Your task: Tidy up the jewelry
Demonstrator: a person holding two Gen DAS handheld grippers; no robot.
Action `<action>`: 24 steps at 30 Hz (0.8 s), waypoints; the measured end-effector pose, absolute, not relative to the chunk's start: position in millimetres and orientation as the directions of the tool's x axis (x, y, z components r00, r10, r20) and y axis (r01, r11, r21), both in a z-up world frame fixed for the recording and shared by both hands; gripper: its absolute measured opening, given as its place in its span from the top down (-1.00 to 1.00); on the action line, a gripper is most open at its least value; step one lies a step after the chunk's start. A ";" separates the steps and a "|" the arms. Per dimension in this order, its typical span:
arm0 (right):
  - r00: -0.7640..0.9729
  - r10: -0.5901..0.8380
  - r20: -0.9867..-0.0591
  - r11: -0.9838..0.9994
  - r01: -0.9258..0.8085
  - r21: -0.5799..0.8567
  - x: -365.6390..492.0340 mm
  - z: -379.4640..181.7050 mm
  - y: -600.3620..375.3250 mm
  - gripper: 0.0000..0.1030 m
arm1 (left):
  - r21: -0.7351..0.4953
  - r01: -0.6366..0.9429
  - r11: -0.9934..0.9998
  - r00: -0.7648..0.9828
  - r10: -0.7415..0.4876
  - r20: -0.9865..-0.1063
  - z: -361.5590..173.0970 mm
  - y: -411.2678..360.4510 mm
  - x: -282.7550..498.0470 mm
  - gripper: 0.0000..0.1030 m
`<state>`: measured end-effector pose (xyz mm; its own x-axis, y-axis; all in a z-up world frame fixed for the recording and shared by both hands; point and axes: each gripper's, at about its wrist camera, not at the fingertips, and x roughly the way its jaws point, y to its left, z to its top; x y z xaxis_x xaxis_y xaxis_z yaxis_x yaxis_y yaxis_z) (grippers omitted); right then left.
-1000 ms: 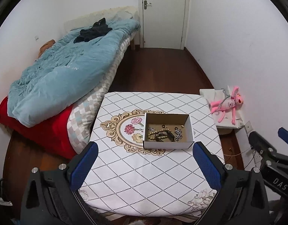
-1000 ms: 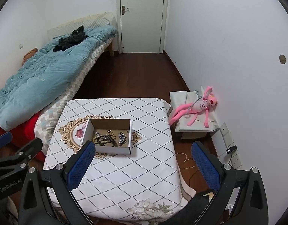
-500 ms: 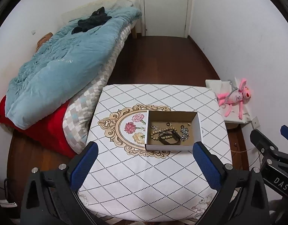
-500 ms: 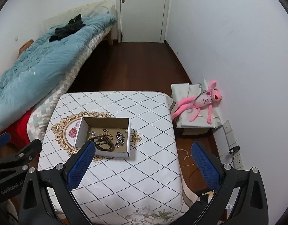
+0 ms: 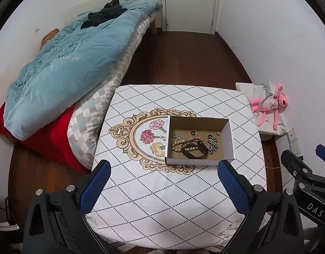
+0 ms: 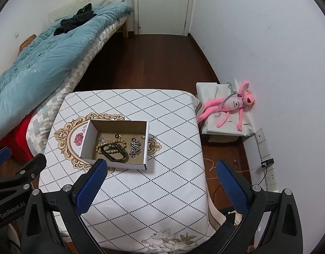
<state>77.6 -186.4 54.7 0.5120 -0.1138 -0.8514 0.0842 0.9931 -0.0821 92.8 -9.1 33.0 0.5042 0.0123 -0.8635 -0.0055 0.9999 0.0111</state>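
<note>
An open cardboard box (image 5: 227,134) (image 6: 145,146) stands on the table with the diamond-pattern cloth (image 5: 162,201) (image 6: 162,190). Inside lie a beaded bracelet (image 5: 176,144) (image 6: 114,142), a dark band (image 5: 194,152) (image 6: 114,155), a silver chain (image 5: 213,145) (image 6: 135,148) and small rings. My left gripper (image 5: 162,182) is open and empty, above the table's near part, short of the box. My right gripper (image 6: 160,180) is open and empty, near and right of the box. Each gripper shows at the other view's edge.
A bed with a blue duvet (image 5: 67,67) and red blanket (image 5: 46,144) lies left of the table. A pink plush toy (image 6: 230,105) lies on a white package by the right wall. Wall sockets and cables (image 6: 268,165) are at the right. A door (image 6: 164,4) is at the far end.
Both grippers have moved forward and tilted down toward the table; the box now looks larger and closer. Both stay open and empty.
</note>
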 end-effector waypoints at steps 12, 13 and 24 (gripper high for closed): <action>0.500 -0.110 -0.859 0.994 0.076 -0.084 78.0 51.7 -184.9 -1.00 | 0.026 -0.026 0.999 0.501 0.035 -0.865 29.7 -3.5 94.0 -1.00; 0.500 -0.110 -0.859 0.994 0.075 -0.084 77.8 51.3 -184.3 -1.00 | 0.025 -0.026 0.999 0.499 0.035 -0.866 29.1 -2.9 93.9 -1.00; 0.491 -0.109 -0.864 0.994 0.070 -0.085 76.5 49.7 -184.2 -1.00 | 0.027 -0.022 0.999 0.496 0.035 -0.867 26.3 -1.7 92.2 -1.00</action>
<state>76.5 -184.2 49.7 0.4909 -0.1086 -0.8644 0.0703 0.9939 -0.0849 92.2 -1.7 26.3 0.4963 0.0346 -0.8675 -0.0218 0.9994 0.0274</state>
